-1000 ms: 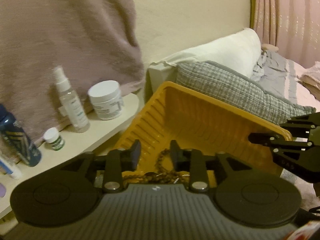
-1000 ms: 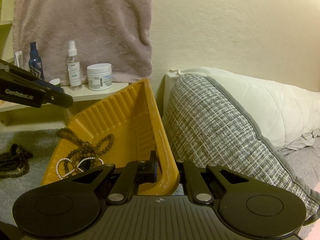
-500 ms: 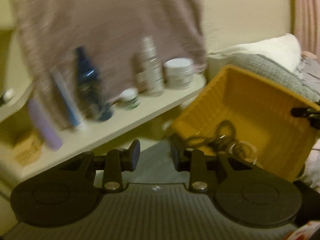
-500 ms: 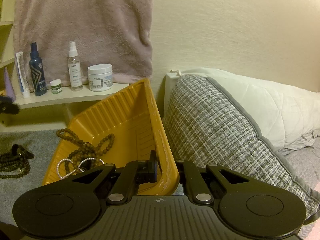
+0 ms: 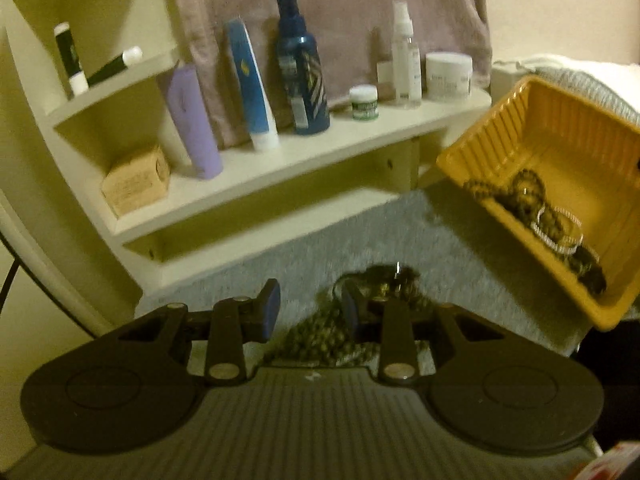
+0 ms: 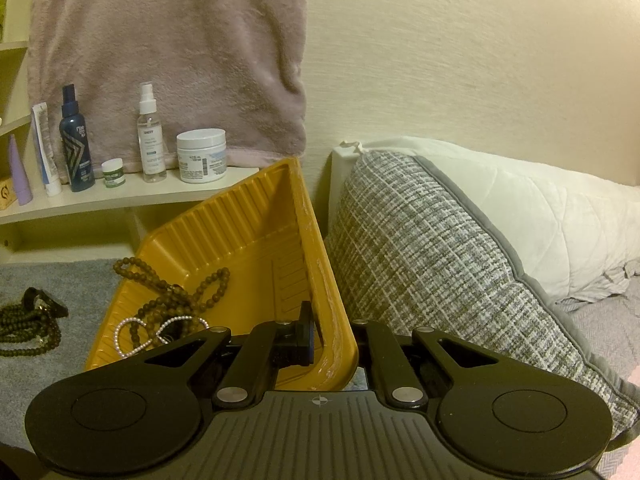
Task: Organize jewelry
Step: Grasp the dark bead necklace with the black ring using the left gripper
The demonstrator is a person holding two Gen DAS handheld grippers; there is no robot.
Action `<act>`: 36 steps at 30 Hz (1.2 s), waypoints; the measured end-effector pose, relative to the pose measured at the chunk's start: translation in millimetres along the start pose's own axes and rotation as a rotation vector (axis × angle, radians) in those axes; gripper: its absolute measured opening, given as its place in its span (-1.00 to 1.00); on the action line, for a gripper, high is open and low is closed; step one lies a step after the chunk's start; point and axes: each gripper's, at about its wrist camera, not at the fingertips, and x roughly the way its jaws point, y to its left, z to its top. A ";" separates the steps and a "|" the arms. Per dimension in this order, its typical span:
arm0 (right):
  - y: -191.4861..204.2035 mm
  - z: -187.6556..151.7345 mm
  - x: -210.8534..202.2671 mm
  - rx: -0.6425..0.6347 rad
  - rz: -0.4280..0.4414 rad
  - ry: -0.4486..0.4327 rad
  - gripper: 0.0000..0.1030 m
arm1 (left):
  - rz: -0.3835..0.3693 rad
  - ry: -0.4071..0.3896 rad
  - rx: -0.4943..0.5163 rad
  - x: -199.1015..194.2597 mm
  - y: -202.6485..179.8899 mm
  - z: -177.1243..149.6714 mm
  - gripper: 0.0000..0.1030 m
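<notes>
Left tongs: jaws partly spread with nothing between them, poised just above the heap of dark olive-green beaded necklaces with a dark watch-like band, which lies on the grey carpet beside the ribbed mustard-yellow plastic tray. Right tongs: pressed together on the tray's near rim, pinching the wall and holding the tray tilted. Inside the tray lie brown wooden bead strands and a small white pearl bracelet, gathered toward its lower side. The heap on the carpet is judged light, limp and prone to tangling; a pinch across several bunched strands near its middle should lift it whole, though loops may trail or snag. Beyond the tray stands a cream shelf of toiletries.
</notes>
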 end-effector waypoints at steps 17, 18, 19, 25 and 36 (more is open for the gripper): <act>-0.4 -0.9 1.1 -0.007 -0.008 0.008 -0.88 | 0.027 0.096 0.125 22.3 -21.4 -41.9 -0.42; -0.6 -0.9 1.4 -0.008 -0.009 0.009 -0.88 | 0.033 0.096 0.134 24.6 -20.9 -42.2 -0.43; -0.7 -1.1 1.6 -0.008 -0.009 0.009 -0.88 | 0.036 0.101 0.142 27.0 -20.6 -42.3 -0.45; -2.4 -2.2 3.4 -0.009 -0.014 0.015 -0.87 | 0.082 0.095 0.242 37.2 -18.8 -41.0 -0.52; -3.4 -1.9 6.0 -0.008 -0.019 0.020 -0.86 | 0.023 0.115 0.613 55.1 -29.9 -45.0 -0.62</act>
